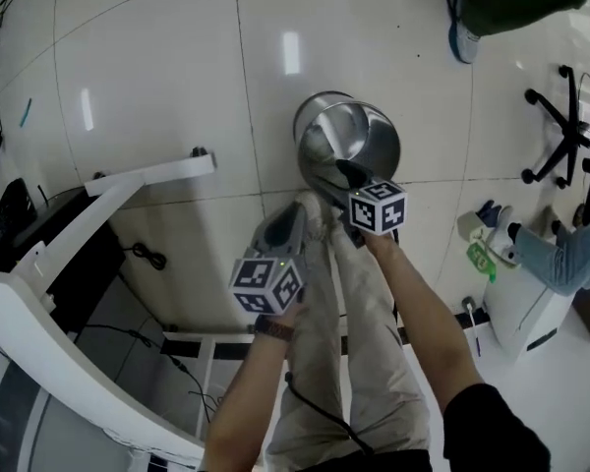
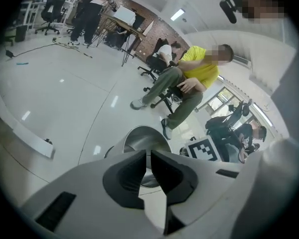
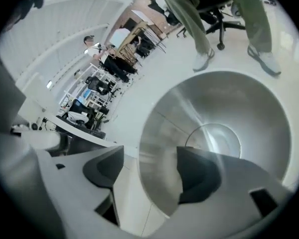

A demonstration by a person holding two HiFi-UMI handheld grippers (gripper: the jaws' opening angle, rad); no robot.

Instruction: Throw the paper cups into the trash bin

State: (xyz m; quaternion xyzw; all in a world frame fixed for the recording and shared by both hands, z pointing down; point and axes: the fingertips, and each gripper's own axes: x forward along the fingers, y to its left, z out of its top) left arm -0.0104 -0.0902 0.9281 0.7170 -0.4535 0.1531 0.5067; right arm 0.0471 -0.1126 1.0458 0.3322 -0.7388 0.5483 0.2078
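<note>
Over the near rim of the trash bin (image 1: 344, 141), the right tool (image 1: 349, 177) hangs with its jaws standing wide apart and nothing between them; its own view looks straight down into the bin's shiny steel inside (image 3: 229, 113), where no cup shows. The left tool (image 1: 293, 214) is a little further back and to the left, its jaws drawn almost together on nothing (image 2: 148, 156), with the bin (image 2: 139, 138) lying just ahead of its tips. The bin stands upright on the white tiled floor (image 1: 157, 67), mouth up, just in front of the person's legs. No paper cups appear in any view, neither in a tool nor on the floor nearby. Judging from this, the right hand is the nearer one and already lined up with the opening, so any drop would go from there; both tools being empty, the next move likely calls for going away from the bin to find a cup
</note>
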